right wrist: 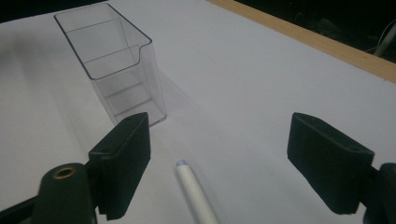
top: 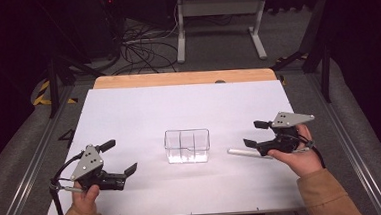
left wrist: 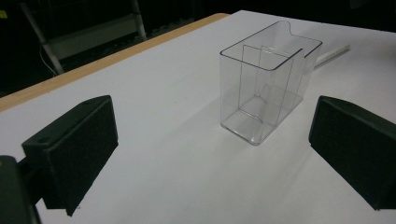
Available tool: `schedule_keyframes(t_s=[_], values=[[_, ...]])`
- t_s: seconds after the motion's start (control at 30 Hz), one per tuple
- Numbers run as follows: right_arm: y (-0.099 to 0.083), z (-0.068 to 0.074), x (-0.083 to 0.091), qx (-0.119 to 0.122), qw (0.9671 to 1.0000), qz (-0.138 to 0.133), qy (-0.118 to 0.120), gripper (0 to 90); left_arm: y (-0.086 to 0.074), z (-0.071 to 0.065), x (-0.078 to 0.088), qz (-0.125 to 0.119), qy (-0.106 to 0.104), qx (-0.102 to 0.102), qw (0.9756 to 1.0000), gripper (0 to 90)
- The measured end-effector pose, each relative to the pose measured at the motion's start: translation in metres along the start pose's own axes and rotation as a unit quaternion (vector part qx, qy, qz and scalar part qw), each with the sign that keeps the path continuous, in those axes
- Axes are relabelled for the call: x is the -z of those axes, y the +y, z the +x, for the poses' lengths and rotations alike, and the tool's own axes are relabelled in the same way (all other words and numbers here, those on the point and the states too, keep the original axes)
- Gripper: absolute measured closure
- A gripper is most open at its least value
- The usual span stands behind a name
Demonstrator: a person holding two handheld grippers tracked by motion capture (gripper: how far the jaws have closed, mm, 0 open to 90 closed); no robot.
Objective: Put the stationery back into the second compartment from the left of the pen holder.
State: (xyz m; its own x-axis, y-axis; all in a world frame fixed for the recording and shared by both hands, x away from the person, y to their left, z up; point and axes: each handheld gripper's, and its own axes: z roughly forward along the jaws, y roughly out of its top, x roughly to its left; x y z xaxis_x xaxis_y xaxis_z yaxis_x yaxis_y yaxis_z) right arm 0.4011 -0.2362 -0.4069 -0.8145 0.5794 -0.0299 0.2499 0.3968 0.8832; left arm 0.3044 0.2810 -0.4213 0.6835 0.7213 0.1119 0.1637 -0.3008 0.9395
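Clear plastic holder (top: 187, 146) mid-frame, white pen (top: 246, 153) lying to its right.
Right gripper (top: 251, 135) spread wide around the pen, not gripping; left gripper (top: 120, 156) released, lower left.

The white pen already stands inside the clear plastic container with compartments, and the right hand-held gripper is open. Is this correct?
Not quite. The white pen lies flat on the table, outside the clear plastic container; the right gripper view shows it. The right hand-held gripper is indeed open.

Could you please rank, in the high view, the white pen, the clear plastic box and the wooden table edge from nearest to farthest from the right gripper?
1. White pen, right at the right gripper.
2. Clear plastic box, mid-table.
3. Wooden table edge, far side.
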Motion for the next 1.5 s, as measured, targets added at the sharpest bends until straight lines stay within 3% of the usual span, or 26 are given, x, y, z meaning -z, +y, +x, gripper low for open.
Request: schedule_keyframes(t_s=[0.3, 0.6, 0.97, 1.07, 1.17, 1.5], values=[[0.003, 0.002, -0.004, 0.018, 0.999, 0.04, -0.002, 25.8, 0.001, 0.0, 0.0, -0.001, 0.0, -0.002, 1.0, 2.1], [0.01, 0.001, -0.011, 0.049, 0.994, 0.095, 0.022, 35.2, 0.001, 0.0, 0.0, -0.001, 0.0, -0.003, 1.0, 2.1], [0.017, 0.0, -0.029, 0.089, 0.9801, 0.174, 0.036, 32.8, 0.0, 0.0, -0.001, -0.001, -0.003, 0.002, 1.0, 2.1], [0.017, 0.0, -0.033, 0.084, 0.9781, 0.188, 0.033, 32.7, 0.0, 0.0, 0.0, -0.001, -0.004, 0.003, 1.0, 2.1], [0.016, 0.001, -0.036, 0.078, 0.974, 0.211, 0.029, 35.9, 0.0, 0.0, 0.0, -0.001, -0.004, 0.003, 1.0, 2.1], [0.015, -0.001, -0.045, 0.114, 0.962, 0.242, 0.055, 34.1, 0.0, 0.0, 0.0, -0.002, -0.003, 0.001, 1.0, 2.1]])
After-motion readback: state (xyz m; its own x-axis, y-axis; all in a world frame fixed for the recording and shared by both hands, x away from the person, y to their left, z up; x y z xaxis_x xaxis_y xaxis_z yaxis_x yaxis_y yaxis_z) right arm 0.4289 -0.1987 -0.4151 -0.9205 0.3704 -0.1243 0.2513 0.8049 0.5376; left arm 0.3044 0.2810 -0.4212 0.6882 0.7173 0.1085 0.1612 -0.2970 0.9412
